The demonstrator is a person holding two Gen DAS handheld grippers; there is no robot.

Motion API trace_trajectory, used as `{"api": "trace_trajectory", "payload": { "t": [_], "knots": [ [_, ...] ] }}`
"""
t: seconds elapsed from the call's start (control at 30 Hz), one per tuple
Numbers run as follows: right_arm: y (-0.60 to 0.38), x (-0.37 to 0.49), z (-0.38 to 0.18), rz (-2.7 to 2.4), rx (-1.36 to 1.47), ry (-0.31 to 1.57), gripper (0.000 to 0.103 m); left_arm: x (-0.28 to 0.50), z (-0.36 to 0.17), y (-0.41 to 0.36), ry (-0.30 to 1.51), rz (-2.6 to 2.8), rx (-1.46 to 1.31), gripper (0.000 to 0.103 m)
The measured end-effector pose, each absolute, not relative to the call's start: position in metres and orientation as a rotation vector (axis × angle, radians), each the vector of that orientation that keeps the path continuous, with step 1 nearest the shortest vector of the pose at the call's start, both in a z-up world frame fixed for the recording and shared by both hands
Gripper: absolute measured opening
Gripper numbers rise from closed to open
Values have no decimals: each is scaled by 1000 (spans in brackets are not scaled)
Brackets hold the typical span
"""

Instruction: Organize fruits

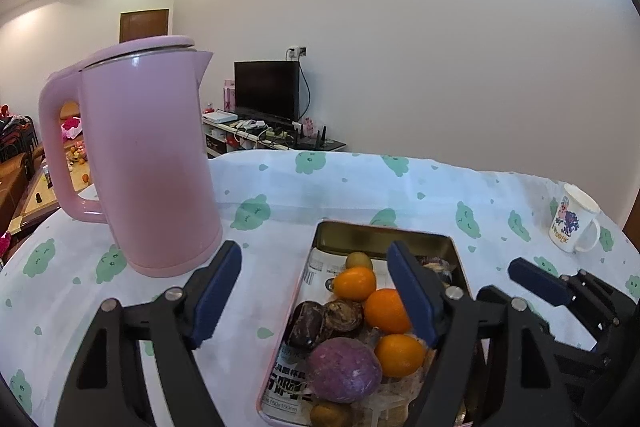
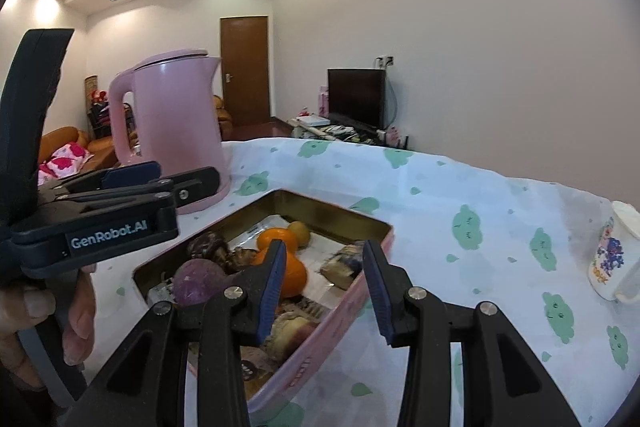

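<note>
An open rectangular tin [image 1: 380, 235] [image 2: 340, 215] lies on the tablecloth. It holds three orange fruits [image 1: 386, 311] [image 2: 294, 275], a small yellow-green fruit [image 1: 359, 261], a round purple one [image 1: 344, 371] [image 2: 196, 281] and dark brown pieces [image 1: 308, 323]. My left gripper [image 1: 314, 295] stands open above the tin's left rim, with one finger over the fruit and the other over the cloth. Nothing is held in it. My right gripper [image 2: 326, 291] hovers over the tin's right wall. Its jaws are narrowly apart with nothing pressed between the pads.
A tall pink kettle [image 1: 152, 167] [image 2: 176, 131] stands left of the tin, close behind the left gripper [image 2: 132, 173], which a hand [image 2: 76, 307] holds. A white cartoon mug [image 1: 572, 223] [image 2: 612, 255] sits at the right. The cloth [image 1: 360, 183] ends at the table's far edge.
</note>
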State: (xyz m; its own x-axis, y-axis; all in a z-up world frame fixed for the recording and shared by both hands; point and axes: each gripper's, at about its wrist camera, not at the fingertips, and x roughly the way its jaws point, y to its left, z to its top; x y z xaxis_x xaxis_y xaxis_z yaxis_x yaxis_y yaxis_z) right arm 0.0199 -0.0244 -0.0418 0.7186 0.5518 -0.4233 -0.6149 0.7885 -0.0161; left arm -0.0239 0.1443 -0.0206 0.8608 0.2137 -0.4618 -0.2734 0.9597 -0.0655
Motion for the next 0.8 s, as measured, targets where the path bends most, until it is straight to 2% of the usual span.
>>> {"api": "trace_trajectory", "payload": {
  "t": [0.27, 0.37, 0.8],
  "knots": [
    [-33, 21, -41, 620, -130, 404, 43, -24, -21, 143, 470, 259, -122, 78],
    [-35, 20, -41, 617, -125, 404, 50, -23, -21, 143, 469, 260, -120, 78],
    [-37, 21, -41, 616, -108, 403, 51, -23, -22, 141, 467, 261, -111, 80]
  ]
}}
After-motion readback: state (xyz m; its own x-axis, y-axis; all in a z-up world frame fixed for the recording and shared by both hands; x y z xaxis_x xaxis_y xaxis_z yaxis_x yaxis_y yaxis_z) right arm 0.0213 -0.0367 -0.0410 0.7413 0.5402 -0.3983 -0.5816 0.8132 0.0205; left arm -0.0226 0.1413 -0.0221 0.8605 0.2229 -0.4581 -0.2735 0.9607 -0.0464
